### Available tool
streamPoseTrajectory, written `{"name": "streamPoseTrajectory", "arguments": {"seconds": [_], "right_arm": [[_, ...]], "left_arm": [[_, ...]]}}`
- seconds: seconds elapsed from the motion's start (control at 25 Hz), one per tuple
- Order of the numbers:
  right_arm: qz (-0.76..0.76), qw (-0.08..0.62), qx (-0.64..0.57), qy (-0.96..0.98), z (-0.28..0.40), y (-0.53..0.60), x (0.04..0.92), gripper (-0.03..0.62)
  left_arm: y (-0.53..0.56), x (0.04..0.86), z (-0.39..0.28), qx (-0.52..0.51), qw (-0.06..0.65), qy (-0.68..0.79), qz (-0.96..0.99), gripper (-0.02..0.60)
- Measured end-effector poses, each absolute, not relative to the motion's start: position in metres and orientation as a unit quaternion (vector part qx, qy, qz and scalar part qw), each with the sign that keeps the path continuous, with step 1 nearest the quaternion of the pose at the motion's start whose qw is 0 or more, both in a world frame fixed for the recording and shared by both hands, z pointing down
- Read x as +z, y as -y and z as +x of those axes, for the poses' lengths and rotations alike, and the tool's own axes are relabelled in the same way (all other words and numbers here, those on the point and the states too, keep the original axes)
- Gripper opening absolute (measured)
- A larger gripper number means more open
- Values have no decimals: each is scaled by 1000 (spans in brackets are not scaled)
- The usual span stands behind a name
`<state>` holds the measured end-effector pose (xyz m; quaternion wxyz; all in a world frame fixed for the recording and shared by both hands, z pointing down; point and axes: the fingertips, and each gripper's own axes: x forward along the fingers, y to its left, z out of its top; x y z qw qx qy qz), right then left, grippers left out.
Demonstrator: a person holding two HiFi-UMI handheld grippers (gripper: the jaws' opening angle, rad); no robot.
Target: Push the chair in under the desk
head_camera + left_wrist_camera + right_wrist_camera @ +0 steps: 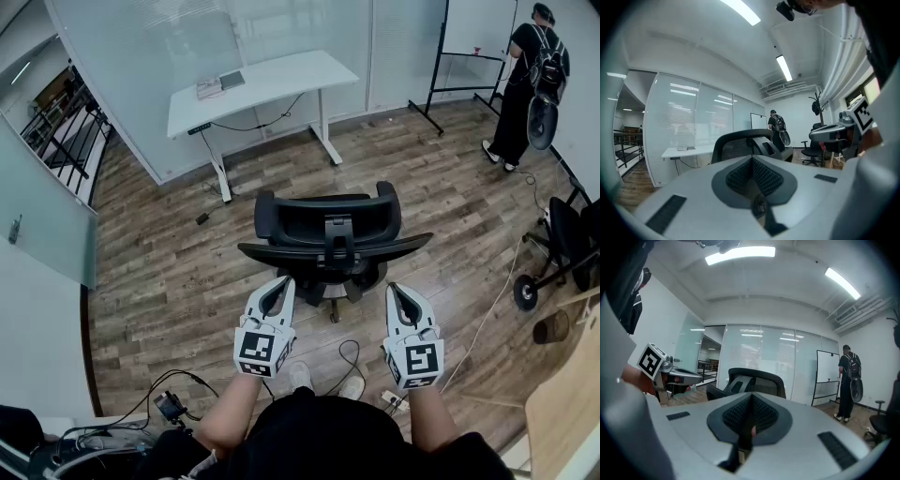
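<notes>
A black office chair [328, 239] stands on the wood floor with its back toward me. The white desk [262, 84] is beyond it against the glass wall, with floor between the two. My left gripper [278, 292] and right gripper [401, 298] hover just behind the backrest, one at each side, both shut and holding nothing. In the left gripper view the shut jaws [752, 159] point at the backrest [740, 143], with the desk [686, 151] farther left. In the right gripper view the shut jaws [751, 397] face the chair [754, 380].
A person with a backpack [530, 80] stands at the back right by a whiteboard stand [459, 56]. Another dark chair [572, 244] and a wooden table corner [572, 403] are at the right. Cables [352, 356] lie on the floor near my feet.
</notes>
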<state>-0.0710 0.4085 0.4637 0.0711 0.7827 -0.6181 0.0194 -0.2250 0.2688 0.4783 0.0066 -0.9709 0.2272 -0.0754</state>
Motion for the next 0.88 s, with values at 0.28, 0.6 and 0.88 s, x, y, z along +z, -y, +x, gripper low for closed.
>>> {"name": "streamPoseTrajectory", "arguments": {"seconds": [0.28, 0.6, 0.88], "right_arm": [[785, 65, 2, 617, -65, -408, 456, 3], [768, 47, -5, 638, -65, -414, 455, 8], [700, 144, -34, 698, -72, -422, 479, 272]], "left_arm": [[-270, 480, -216, -79, 14, -228, -970, 14], [-276, 483, -215, -99, 49, -235, -966, 14], [-299, 503, -203, -164, 125, -242, -948, 273]]}}
